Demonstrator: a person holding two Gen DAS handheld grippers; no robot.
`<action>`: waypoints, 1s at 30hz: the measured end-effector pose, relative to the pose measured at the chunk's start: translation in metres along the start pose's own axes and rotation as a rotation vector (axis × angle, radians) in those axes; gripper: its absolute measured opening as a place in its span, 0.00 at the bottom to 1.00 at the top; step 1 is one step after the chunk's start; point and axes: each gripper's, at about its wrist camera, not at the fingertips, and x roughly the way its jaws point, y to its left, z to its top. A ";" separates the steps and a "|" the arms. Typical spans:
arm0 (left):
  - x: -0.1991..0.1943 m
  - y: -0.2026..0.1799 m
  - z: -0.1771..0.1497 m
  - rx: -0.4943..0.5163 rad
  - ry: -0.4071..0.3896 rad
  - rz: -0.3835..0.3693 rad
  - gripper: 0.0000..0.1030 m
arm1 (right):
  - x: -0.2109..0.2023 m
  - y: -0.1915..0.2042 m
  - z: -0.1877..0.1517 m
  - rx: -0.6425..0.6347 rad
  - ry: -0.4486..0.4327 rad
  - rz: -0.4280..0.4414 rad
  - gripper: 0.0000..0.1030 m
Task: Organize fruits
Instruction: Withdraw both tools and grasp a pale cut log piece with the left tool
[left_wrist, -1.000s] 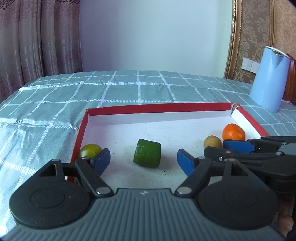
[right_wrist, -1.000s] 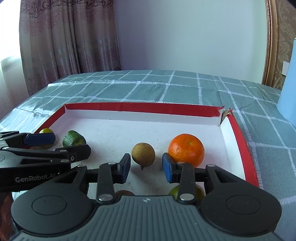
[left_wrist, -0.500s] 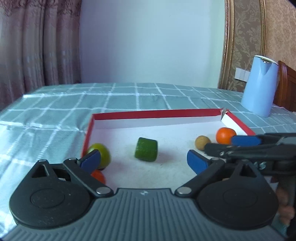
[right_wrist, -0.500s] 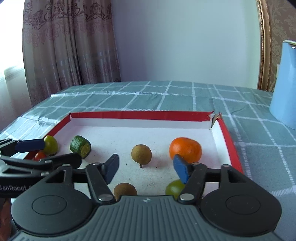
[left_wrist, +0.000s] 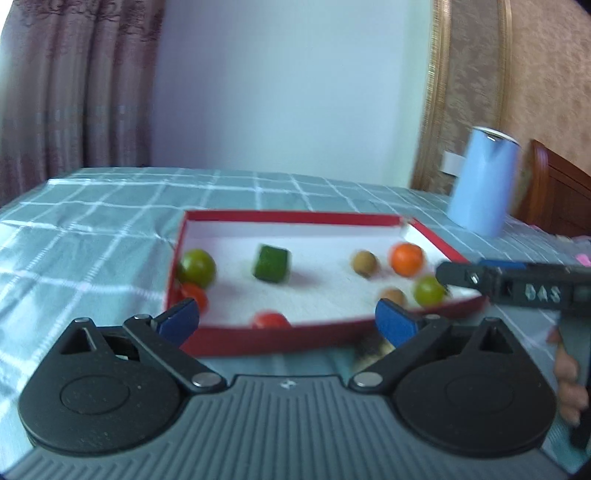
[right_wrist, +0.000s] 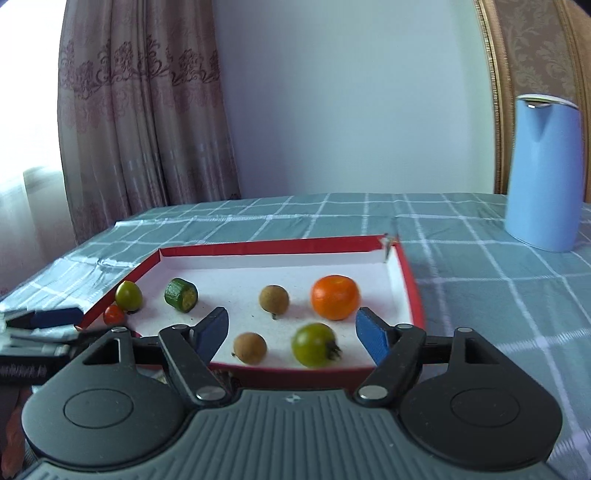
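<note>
**Both grippers open and empty at the near edge of the fruit tray**

While your two grippers hang over the near rim of the red tray, neither has hold of anything. Your left gripper stands about as wide as it goes, its jaws having just been opening, with only the tray's near wall and a red tomato showing in the gap ahead of it. Your right gripper is partly spread, its jaws also having just been opening; beyond its fingertips, inside the tray, lie a brown longan and a green fruit with a dark stem end, both untouched by the pads.

Farther ahead of the right gripper sit a second longan and the orange, apart from each other. Ahead and to its left lie the cut cucumber piece, tipped on its side, a green round fruit and a small red tomato just beside it, both by the tray's left wall. The left view is blurred, so finer detail there cannot be told.

A blue jug stands on the checked bench well beyond and to the right of the right gripper, and your fingers show on its handle
</note>
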 end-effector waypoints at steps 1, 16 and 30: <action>-0.005 -0.002 -0.003 0.000 -0.013 -0.014 0.99 | -0.004 -0.003 -0.002 0.011 -0.006 -0.003 0.76; 0.000 -0.040 -0.018 0.171 0.088 -0.065 1.00 | -0.009 -0.019 -0.012 0.071 0.029 -0.049 0.77; 0.024 -0.063 -0.014 0.218 0.160 -0.073 0.76 | -0.017 -0.023 -0.019 0.076 0.059 -0.070 0.78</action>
